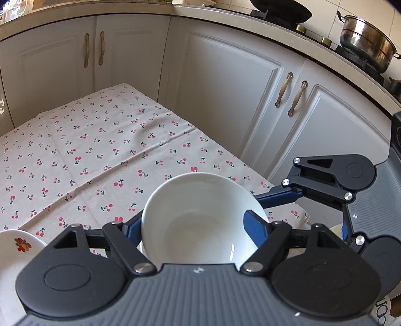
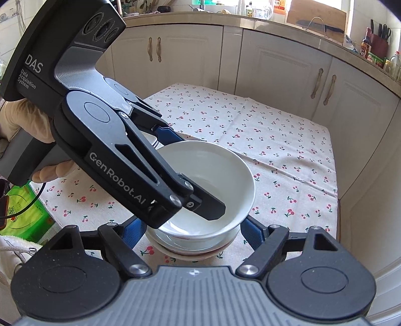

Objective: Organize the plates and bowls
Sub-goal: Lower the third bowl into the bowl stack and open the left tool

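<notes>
At the far left of the left wrist view, a white plate with a fruit print (image 1: 17, 247) sits at the near edge of the cherry-patterned beige tablecloth (image 1: 82, 150), just beside the left gripper (image 1: 198, 227). That gripper is closed on the rim of a plain white ceramic bowl (image 1: 200, 215): one blue finger lies against the outside wall, the other (image 1: 255, 229) reaches inside the bowl, and the wall is pinched between them. In the right wrist view the same bowl (image 2: 220, 173) sits nested on top of a short stack of white bowls and plates (image 2: 193, 244) on the table, and the left gripper's black inner finger (image 2: 208, 204) slants down into the bowl's hollow. A gloved hand (image 2: 22, 125) holds that gripper's handle at the left edge of this view.

Further right, the right gripper (image 2: 193, 229) stands part-open, its blue fingers one on either side of the stack; whether the pads touch the stack I cannot tell. Behind the table run white cabinet doors with bronze handles (image 1: 293, 97). On the counter at the upper right of the left wrist view stand a black wok (image 1: 280, 10) and a steel pot (image 1: 366, 41).
</notes>
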Demonstrator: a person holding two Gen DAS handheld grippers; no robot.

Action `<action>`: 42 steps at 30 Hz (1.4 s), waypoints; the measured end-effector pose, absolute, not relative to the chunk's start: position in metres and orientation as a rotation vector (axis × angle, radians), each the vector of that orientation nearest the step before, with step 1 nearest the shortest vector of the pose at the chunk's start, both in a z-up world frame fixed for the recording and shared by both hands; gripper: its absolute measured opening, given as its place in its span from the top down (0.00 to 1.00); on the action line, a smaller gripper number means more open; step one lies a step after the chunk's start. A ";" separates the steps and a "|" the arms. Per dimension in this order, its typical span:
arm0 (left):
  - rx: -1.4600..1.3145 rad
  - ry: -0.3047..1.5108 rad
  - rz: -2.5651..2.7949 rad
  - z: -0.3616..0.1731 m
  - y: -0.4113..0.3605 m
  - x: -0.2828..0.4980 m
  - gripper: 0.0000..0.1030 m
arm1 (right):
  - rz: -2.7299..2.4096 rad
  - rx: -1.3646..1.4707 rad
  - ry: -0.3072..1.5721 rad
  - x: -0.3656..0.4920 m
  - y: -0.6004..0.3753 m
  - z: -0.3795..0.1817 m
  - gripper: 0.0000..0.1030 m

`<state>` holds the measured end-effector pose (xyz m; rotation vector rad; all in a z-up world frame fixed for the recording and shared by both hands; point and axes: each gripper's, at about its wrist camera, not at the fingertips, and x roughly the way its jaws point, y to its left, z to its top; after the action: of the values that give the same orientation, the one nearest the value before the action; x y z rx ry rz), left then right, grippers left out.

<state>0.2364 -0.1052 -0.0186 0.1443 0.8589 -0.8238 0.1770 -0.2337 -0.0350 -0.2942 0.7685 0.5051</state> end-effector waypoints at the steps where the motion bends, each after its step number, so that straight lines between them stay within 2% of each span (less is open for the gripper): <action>1: 0.146 0.862 -0.824 -0.019 -0.106 0.237 0.23 | 0.505 -0.293 0.771 0.177 -0.234 -0.035 0.17; 22: 0.181 0.865 -0.830 -0.025 -0.110 0.237 0.23 | 0.506 -0.279 0.799 0.182 -0.235 -0.042 0.17; 25: 0.182 0.865 -0.837 -0.025 -0.110 0.238 0.20 | 0.512 -0.263 0.806 0.183 -0.237 -0.043 0.17; 30: 0.205 0.824 -0.819 -0.021 -0.106 0.237 0.16 | 0.504 -0.274 0.763 0.178 -0.237 -0.040 0.00; 38: 0.198 0.766 -0.823 -0.009 -0.094 0.230 0.15 | 0.497 -0.271 0.701 0.170 -0.242 -0.029 0.00; 42: 0.202 0.714 -0.846 -0.006 -0.084 0.217 0.11 | 0.493 -0.290 0.672 0.161 -0.243 -0.029 0.00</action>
<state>0.2174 -0.0836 -0.0059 0.2020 0.7137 -0.8458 0.1612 -0.2431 -0.0289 -0.2900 0.6723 0.4926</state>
